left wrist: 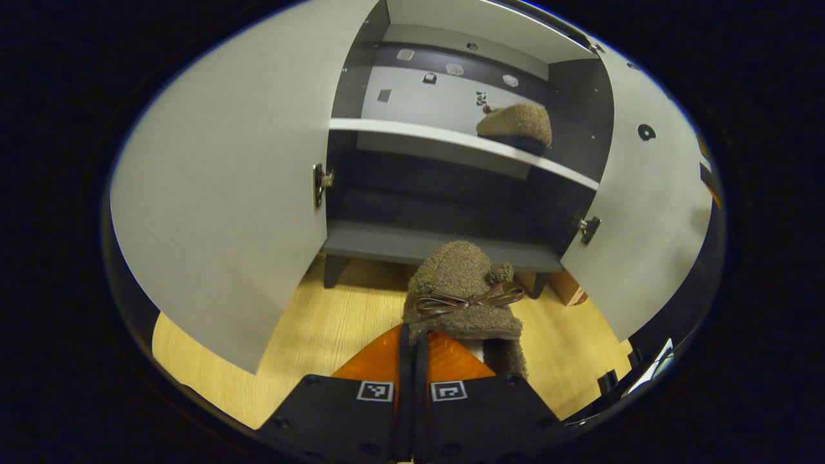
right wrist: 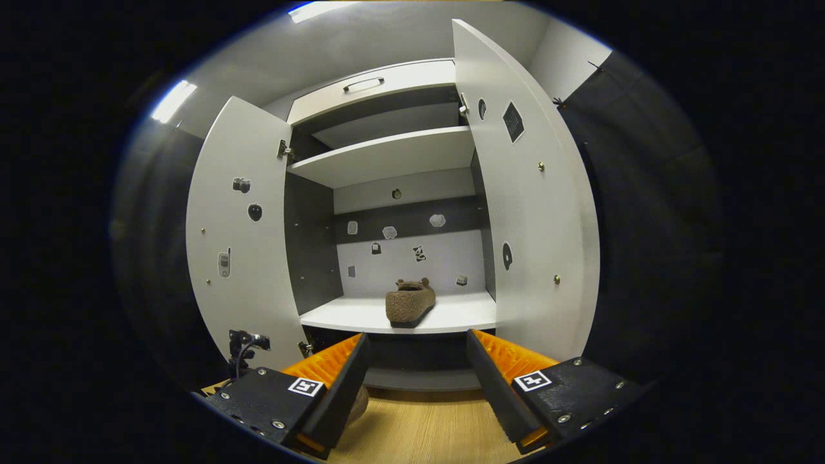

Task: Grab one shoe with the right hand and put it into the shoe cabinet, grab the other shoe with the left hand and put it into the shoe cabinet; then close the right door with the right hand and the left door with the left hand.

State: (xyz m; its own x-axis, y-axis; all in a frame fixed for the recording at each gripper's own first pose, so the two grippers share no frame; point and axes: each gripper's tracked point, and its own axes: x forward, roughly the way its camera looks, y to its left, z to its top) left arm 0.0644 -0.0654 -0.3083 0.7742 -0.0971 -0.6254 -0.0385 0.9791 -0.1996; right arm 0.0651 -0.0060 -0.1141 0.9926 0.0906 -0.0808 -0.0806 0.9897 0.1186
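Fingers (left wrist: 387, 351) of the left gripper (left wrist: 412, 361) are pressing together on the heel edge of 1 fuzzy brown shoe (left wrist: 461, 290), which is hanging above the wooden floor (left wrist: 309, 335) in front of the shoe cabinet (left wrist: 445, 245), its ribbon bow (left wrist: 470, 299) facing the camera. In the right gripper view, the right gripper (right wrist: 417, 361) is standing with its fingers wide apart and gripping nothing, facing the cabinet's interior. The other shoe (right wrist: 410, 301) is sitting on the white shelf (right wrist: 451, 316), toward its middle, apart from both fingers. Both doors are standing open, the left door (right wrist: 242, 238) and the right door (right wrist: 522, 212) swung outward on either side of the shelves.
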